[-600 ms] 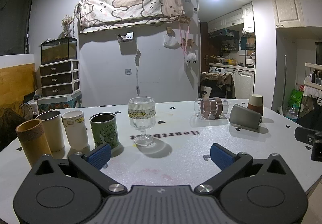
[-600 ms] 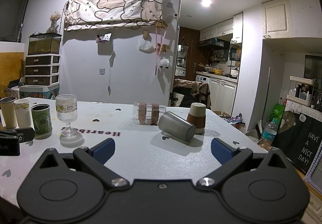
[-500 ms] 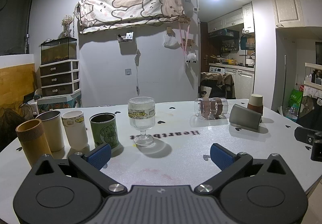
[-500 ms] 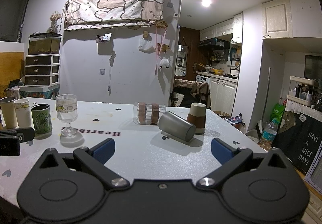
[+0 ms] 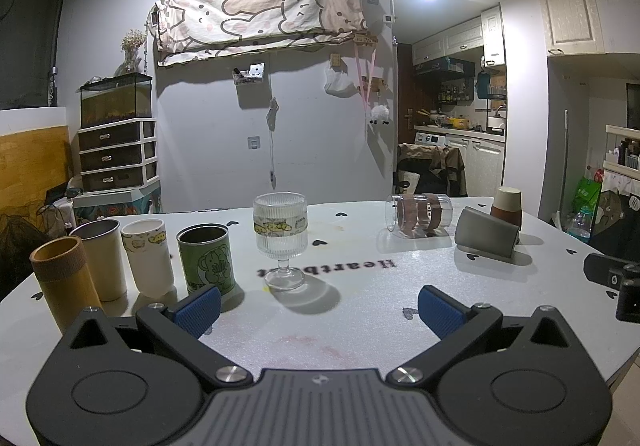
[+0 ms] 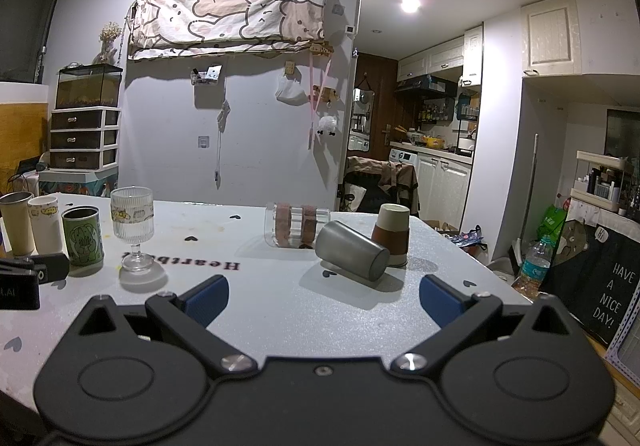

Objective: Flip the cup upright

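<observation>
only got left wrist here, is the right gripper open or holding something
observer: The right gripper is open, with nothing between its fingers.
operator: which end of the grey cup faces it
observer: The grey cup lies on its side, and its narrower end, which looks closed, points toward that gripper.
operator: anything off the table on that side
observer: A black sign reading HAVE A NICE DAY stands beside the table.
</observation>
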Demonstrator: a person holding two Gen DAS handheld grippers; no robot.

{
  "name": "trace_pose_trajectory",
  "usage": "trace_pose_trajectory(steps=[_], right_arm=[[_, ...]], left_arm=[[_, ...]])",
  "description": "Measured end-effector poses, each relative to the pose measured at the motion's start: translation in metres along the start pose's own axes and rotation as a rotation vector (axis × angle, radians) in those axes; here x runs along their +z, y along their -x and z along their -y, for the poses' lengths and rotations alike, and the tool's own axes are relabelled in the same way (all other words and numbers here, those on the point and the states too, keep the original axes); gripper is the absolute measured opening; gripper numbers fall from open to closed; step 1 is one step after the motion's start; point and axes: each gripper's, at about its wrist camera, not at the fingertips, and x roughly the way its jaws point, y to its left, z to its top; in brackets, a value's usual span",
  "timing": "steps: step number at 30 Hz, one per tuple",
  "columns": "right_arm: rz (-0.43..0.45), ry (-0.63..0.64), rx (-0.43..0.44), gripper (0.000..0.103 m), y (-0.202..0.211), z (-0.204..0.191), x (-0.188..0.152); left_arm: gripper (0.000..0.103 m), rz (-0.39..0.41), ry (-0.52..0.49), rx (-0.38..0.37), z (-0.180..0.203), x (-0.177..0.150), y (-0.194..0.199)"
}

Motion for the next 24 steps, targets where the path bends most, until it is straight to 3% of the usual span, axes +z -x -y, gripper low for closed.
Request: trace_pose_trajectory(steps=[24], right_arm=[[-0.004,0.001,0.001,0.103,-0.0007,0.0002,-0.0001]], left_arm=[[0.103,-0.001,0.004,-0.004,-0.0037,-0.0011,-0.0012]])
